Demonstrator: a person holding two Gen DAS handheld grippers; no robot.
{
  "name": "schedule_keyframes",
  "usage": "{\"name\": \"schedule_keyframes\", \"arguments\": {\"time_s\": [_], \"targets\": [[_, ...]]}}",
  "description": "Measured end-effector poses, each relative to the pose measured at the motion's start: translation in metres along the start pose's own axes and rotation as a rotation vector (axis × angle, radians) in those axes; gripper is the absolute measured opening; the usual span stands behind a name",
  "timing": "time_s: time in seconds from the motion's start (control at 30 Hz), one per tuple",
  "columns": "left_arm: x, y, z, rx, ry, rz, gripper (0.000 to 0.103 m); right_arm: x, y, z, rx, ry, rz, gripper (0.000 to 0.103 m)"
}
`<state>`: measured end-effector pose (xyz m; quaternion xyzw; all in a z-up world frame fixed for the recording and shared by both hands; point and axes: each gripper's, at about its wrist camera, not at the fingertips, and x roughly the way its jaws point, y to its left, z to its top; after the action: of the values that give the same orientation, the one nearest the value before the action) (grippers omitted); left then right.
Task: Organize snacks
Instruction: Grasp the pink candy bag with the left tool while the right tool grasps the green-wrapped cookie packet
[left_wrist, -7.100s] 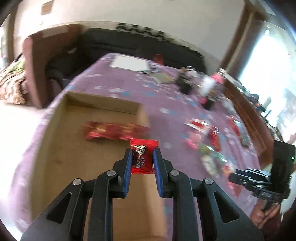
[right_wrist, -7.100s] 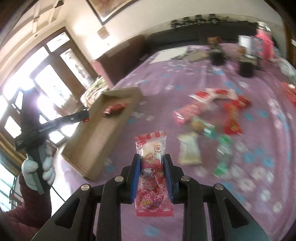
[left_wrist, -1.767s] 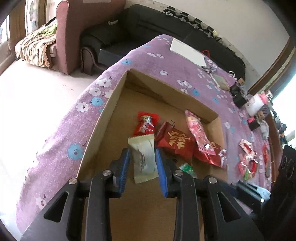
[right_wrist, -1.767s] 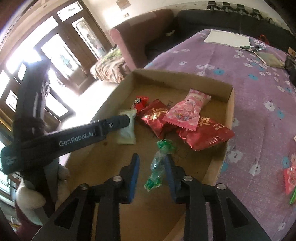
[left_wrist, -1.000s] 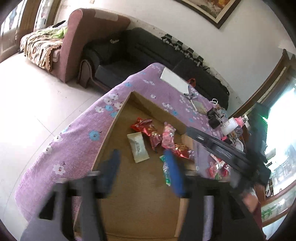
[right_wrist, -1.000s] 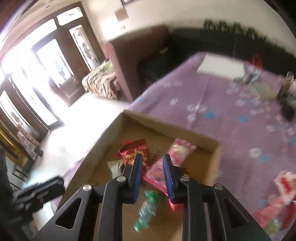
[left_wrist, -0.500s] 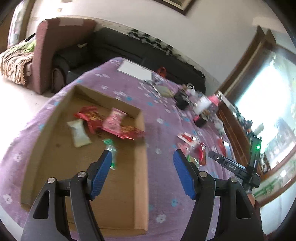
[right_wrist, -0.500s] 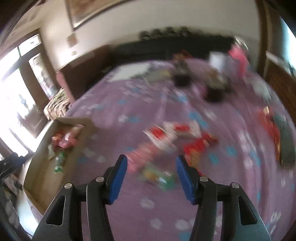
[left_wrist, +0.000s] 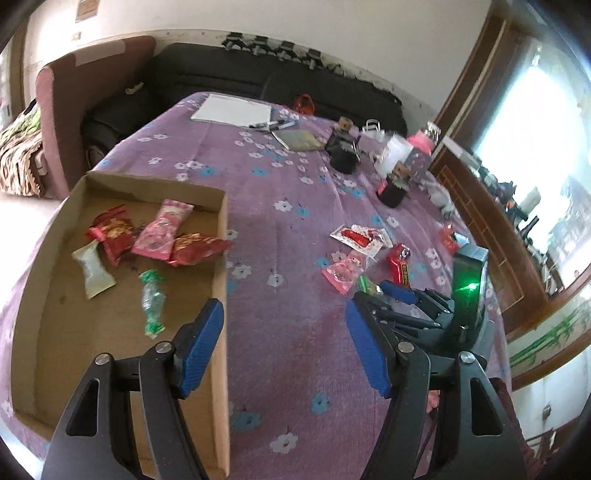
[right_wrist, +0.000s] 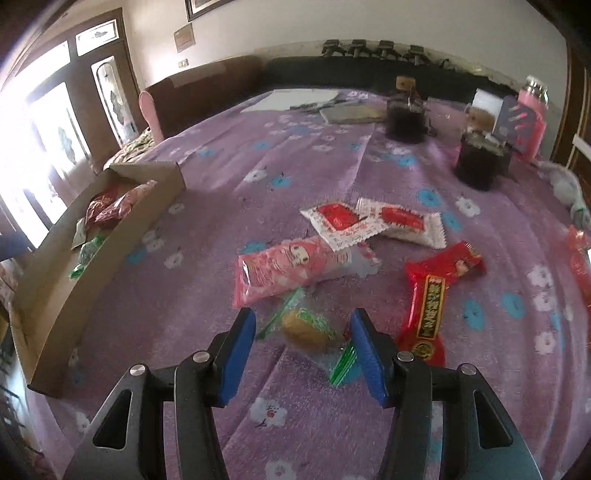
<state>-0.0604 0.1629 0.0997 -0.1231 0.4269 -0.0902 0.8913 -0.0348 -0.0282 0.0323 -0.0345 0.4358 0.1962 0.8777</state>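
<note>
A shallow cardboard box (left_wrist: 220, 280) on the purple flowered cloth holds several snacks: red packets (left_wrist: 114, 236), a pink packet (left_wrist: 160, 230), a white one (left_wrist: 94, 269) and a green candy (left_wrist: 151, 297). It also shows in the right wrist view (right_wrist: 122, 236). My left gripper (left_wrist: 284, 343) is open and empty above the box's right wall. My right gripper (right_wrist: 301, 354) is open, its jaws either side of a clear green-edged biscuit packet (right_wrist: 308, 330). A pink packet (right_wrist: 291, 269), two white-red packets (right_wrist: 369, 221) and a long red bar (right_wrist: 432, 291) lie just beyond.
Dark jars (right_wrist: 480, 162), a pink bottle (right_wrist: 530, 114), white paper with pens (left_wrist: 232, 109) and a notebook (left_wrist: 301, 138) sit at the table's far end. A black sofa (left_wrist: 221, 79) and armchair (left_wrist: 55, 110) stand behind. More red packets (right_wrist: 580, 258) lie at the right edge.
Both grippers have left the box, opened and swung right over the table. My right gripper has come down close to the loose snacks, now straddling the biscuit packet.
</note>
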Motion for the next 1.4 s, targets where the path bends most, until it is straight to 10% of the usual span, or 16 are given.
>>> {"name": "schedule_keyframes", "arguments": {"time_s": [0.17, 0.7, 0.77, 0.87, 1.4], "targets": [[0.039, -0.025, 0.013, 0.062, 0.047, 0.000, 0.068, -0.013, -0.015, -0.004, 0.096, 0.007, 0.066, 0.033], [0.177, -0.105, 0.032, 0.427, 0.199, 0.057, 0.068, -0.030, -0.021, -0.023, 0.061, 0.073, 0.110, 0.030], [0.184, -0.107, 0.027, 0.443, 0.216, 0.070, 0.051, -0.033, -0.025, -0.022, 0.070, 0.061, 0.116, 0.030], [0.179, -0.106, 0.025, 0.425, 0.221, 0.069, 0.022, -0.031, -0.032, -0.021, 0.100, 0.060, 0.140, 0.035], [0.084, -0.048, -0.013, 0.218, 0.195, -0.029, 0.022, -0.030, -0.015, -0.019, 0.087, -0.029, 0.172, 0.044]]}}
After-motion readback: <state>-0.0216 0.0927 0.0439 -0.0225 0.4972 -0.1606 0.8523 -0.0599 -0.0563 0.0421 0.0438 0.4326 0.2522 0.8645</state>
